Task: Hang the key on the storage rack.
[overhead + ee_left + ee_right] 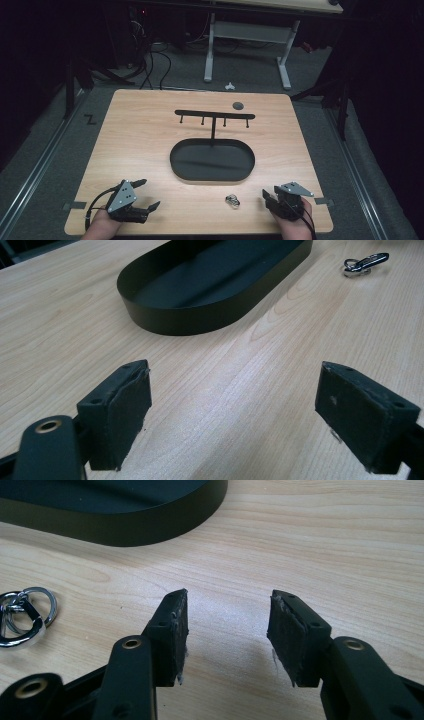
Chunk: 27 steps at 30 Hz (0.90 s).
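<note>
table (150, 140): key ring (22, 615) cut off left.

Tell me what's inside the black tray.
The tray holds nothing loose; the hook stand's post rises from its far end. The keyring lies outside. Its near inner wall is hidden.

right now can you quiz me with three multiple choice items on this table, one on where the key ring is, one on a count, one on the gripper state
1. Where does the key ring lie?
A. inside the tray
B. on the table between the tray and the near edge
C. hung on the rack

2. How many pegs hang from the rack's bar?
A. two
B. four
C. six

3. How are the two grippers?
A. both open and empty
B. both shut
C. the left one holds the key ring

Answers:
1 B, it rests on bare wood in front of the black tray.
2 B, four short pegs show under the bar.
3 A, the left gripper and right gripper each show parted jaws with only table between.
</note>
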Each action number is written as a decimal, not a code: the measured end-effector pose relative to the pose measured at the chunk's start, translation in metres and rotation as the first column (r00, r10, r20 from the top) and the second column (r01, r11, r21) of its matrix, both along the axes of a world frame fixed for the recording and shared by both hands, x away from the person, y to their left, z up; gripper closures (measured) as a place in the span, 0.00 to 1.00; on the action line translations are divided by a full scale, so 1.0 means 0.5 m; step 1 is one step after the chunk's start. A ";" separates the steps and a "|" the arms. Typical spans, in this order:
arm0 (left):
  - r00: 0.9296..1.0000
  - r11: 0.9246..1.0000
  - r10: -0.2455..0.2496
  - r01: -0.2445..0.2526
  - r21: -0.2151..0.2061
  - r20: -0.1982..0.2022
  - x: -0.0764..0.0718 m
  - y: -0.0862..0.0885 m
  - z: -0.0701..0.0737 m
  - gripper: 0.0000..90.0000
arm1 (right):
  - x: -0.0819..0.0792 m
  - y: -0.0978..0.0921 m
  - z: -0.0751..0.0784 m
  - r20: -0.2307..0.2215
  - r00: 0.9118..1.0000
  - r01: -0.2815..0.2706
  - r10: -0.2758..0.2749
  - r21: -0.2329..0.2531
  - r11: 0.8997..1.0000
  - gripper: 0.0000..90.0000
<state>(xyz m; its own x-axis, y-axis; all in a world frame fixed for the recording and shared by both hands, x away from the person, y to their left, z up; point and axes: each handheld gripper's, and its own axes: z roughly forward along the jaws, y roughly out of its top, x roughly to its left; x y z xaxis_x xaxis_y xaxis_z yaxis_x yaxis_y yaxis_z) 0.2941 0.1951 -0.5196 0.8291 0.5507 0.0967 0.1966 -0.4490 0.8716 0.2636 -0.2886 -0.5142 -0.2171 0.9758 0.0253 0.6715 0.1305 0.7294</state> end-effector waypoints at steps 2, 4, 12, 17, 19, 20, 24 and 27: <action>1.000 1.000 -0.002 0.002 0.000 0.000 0.000 0.000 0.000 0.17 | 0.000 0.002 -0.001 0.004 1.000 -0.001 0.001 -0.004 1.000 0.55; 1.000 1.000 -0.003 0.003 0.000 -0.001 0.002 -0.001 0.000 0.17 | 0.000 0.004 -0.002 0.010 1.000 0.001 -0.001 -0.010 1.000 0.54; 1.000 1.000 -0.005 0.005 0.004 -0.003 0.003 -0.003 0.000 0.17 | -0.001 0.002 -0.005 0.047 0.999 -0.002 0.003 -0.015 1.000 0.47; 1.000 1.000 -0.005 0.005 0.007 -0.004 0.003 -0.003 -0.001 0.17 | -0.002 0.001 -0.001 0.074 0.997 -0.016 0.017 -0.014 1.000 0.43; 1.000 1.000 -0.006 0.006 0.007 -0.003 0.003 -0.004 -0.001 0.17 | -0.001 0.003 0.001 0.072 0.997 -0.030 0.031 -0.012 0.999 0.42; 1.000 1.000 -0.006 0.006 0.007 -0.003 0.003 -0.004 -0.001 0.17 | -0.001 0.004 0.001 0.066 0.997 -0.037 0.038 -0.017 0.999 0.42; 1.000 1.000 -0.006 0.006 0.007 -0.004 0.003 -0.004 -0.001 0.17 | 0.000 0.010 0.000 0.057 0.997 -0.050 0.051 -0.031 0.998 0.40; 1.000 1.000 -0.009 0.009 0.008 -0.002 0.002 -0.004 -0.001 0.17 | 0.000 0.015 0.000 0.055 0.997 -0.052 0.054 -0.036 0.998 0.40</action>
<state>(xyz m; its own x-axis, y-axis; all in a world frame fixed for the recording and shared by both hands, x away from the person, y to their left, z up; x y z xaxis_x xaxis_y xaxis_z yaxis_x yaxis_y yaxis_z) 0.2952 0.1932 -0.5201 0.8341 0.5427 0.0991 0.1947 -0.4576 0.8676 0.2637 -0.2810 -0.5140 -0.2688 0.9629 -0.0222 0.6216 0.1910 0.7597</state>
